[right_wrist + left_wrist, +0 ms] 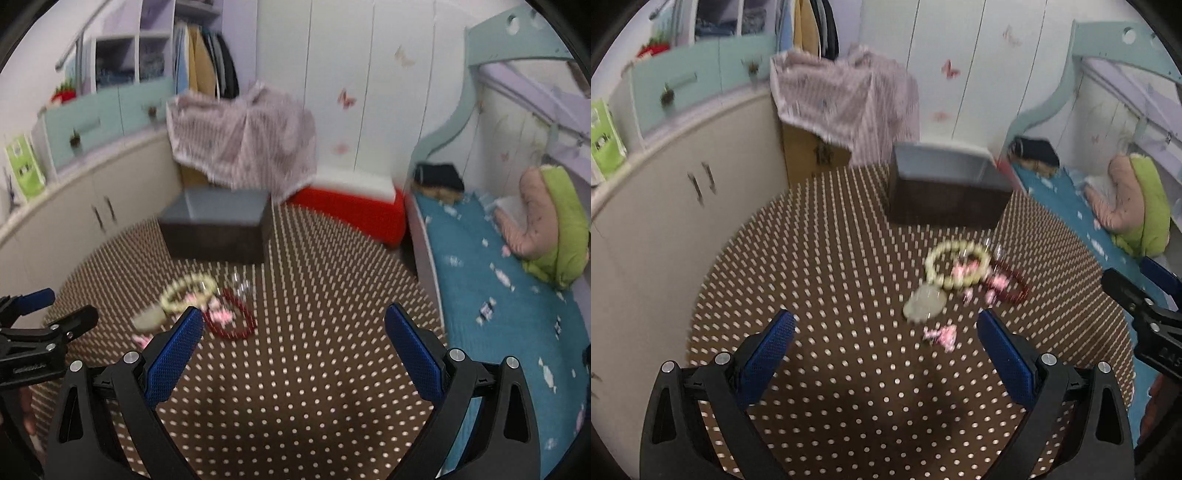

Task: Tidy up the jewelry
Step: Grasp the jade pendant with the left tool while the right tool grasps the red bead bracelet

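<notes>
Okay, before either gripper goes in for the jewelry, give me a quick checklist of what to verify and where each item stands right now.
1. left gripper open and empty: ok.
2. right gripper open and empty: ok.
3. Pale green bead bracelet in view on the dotted cloth: ok.
4. Red bead bracelet lying apart from the green one: not ok, they look to overlap or touch.
5. Dark box open to receive pieces: ok.
6. Small pink pieces identified: cannot tell, blurred.

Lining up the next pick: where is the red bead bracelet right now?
In the right wrist view the red bead bracelet lies on the dotted cloth, just right of the pale green bead bracelet, in front of the dark box.
</notes>
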`<state>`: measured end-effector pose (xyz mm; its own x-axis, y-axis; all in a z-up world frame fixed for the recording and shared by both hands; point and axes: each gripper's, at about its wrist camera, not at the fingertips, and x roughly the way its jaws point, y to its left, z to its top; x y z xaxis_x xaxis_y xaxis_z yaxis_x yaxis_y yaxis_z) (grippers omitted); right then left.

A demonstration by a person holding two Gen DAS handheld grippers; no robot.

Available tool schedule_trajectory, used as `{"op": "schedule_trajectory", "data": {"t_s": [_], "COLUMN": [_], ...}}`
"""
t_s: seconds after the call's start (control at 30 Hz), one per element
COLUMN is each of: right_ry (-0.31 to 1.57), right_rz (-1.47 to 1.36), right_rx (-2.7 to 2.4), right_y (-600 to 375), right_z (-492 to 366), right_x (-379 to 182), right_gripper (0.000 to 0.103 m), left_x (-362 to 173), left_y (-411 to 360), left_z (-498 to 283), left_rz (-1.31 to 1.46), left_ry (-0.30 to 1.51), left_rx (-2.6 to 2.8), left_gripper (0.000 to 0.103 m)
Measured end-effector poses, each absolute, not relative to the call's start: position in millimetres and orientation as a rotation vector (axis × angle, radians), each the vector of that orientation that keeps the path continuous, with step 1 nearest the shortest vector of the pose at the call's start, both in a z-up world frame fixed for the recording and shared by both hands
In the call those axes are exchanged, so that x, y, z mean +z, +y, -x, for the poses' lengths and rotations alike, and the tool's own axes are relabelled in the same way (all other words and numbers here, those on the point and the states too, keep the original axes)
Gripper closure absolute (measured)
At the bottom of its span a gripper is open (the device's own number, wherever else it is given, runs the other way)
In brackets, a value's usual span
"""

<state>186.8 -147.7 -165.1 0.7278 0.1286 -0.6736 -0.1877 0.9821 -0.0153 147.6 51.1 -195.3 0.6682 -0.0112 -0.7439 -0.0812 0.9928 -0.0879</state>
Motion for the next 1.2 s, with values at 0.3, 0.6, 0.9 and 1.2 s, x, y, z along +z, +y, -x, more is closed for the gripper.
{"op": "schedule_trajectory", "data": {"t_s": [0.3,0.6,0.9,1.2], "right_ry": [0.817,0.859,0.891,0.956], "right_rz": [0.078,0.059,0.074,0.13], "right_rx": [0.195,0.224,0.248,0.281], "right_y": [-149,-149,-138,-123], "right_z": [-218,-238,-265,-282], "right_x": [-197,-211,-222,-241], "right_gripper": [0.007,0.007,0.007,0.008], "left_x": [-219,-245,-245,-244], "left_y": [45,36,35,55], "left_z": [-177,-209,-223,-207], "left_rz": [0.094,0.039,-0.008,0.042], "left_ry": [0.892,0.967,0.948,0.919], "left_rx": [0.026,0.0,0.006,-0.05], "left_gripper": [0.01,0.032,0.069,0.07]}}
